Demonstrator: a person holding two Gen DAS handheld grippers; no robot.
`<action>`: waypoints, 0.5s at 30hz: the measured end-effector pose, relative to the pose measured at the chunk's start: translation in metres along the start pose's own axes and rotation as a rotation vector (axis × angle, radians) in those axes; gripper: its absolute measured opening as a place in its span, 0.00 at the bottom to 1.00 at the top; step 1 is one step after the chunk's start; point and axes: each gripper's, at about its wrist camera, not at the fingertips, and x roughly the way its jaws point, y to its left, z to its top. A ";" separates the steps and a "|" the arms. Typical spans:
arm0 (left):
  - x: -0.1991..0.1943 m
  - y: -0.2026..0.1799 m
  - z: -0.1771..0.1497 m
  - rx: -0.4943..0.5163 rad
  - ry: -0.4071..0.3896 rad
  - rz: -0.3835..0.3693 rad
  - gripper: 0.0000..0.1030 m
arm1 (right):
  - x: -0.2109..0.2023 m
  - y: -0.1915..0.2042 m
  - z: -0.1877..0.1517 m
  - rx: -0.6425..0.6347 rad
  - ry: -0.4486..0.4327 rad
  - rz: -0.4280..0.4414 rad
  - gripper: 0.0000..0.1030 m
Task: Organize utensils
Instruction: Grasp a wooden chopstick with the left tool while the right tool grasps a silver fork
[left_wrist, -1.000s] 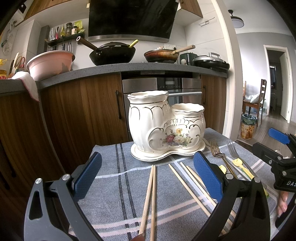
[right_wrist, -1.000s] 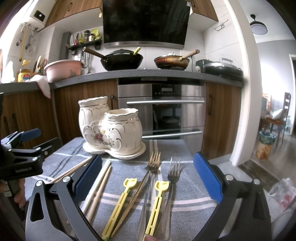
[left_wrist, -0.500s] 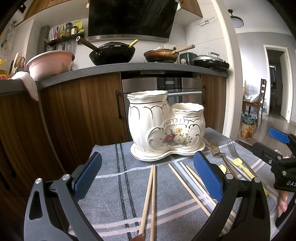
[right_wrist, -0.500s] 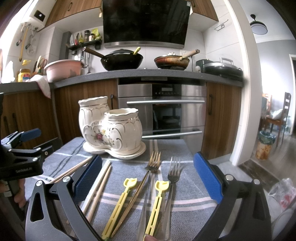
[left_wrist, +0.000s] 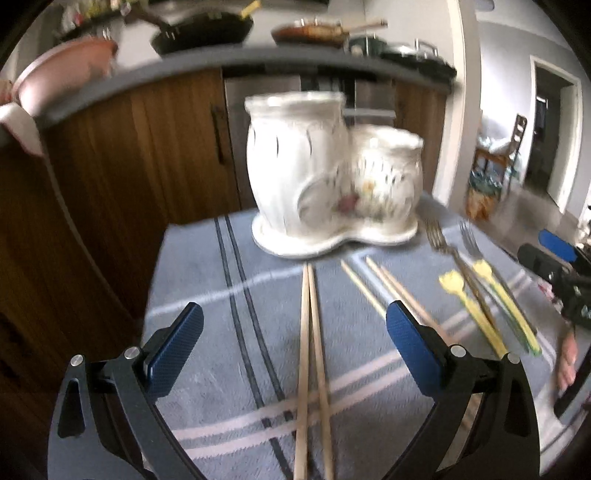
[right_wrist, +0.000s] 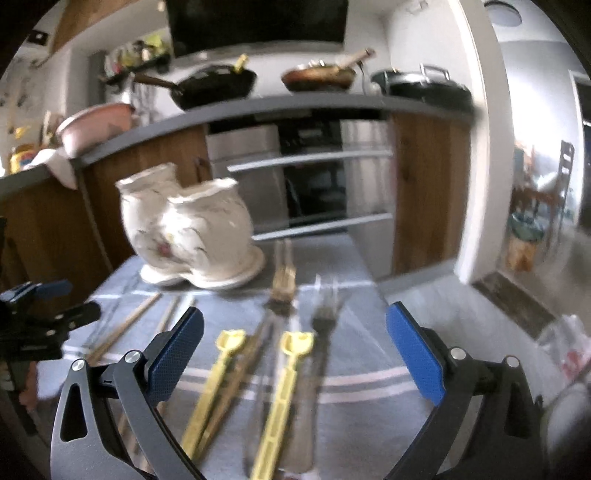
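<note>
Both grippers hang wide apart with nothing between their blue pads. My left gripper (left_wrist: 293, 334) has tipped forward since a second ago: the chopstick pair (left_wrist: 310, 347) that ran out under the bottom edge now lies centred between its fingers, and the view is smeared with motion. My right gripper (right_wrist: 294, 334) has also pitched down and rolled, so the counter line now slants, and it sits over the yellow-handled utensils (right_wrist: 284, 391) and the forks (right_wrist: 325, 314). I read this as both tools starting their descent for a first pick; nothing is lifted yet.

Everything lies on a blue-grey cloth (left_wrist: 192, 258) with dark and pale stripes, soft enough to bunch under a scraping finger. The holder (left_wrist: 332, 184) stands at the far side, a glazed white ceramic piece with a tall pot on the left joined to a shorter one on the right, on a shared lobed base, with a floral motif. It looks hard and slick. The chopsticks are thin, pale wooden rods lying touching near their far ends. More chopsticks (left_wrist: 384, 291) lie to the right, then the flat plastic-looking yellow handles and the metal forks beside them.
</note>
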 end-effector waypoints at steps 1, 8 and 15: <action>0.002 0.002 -0.001 0.004 0.018 0.002 0.95 | 0.003 -0.003 -0.001 0.009 0.032 0.004 0.95; 0.013 0.015 0.000 0.070 0.149 0.043 0.83 | 0.011 -0.011 0.002 0.009 0.154 0.020 0.93; 0.032 0.024 -0.004 0.080 0.299 -0.052 0.54 | 0.026 -0.008 0.003 -0.071 0.278 0.022 0.64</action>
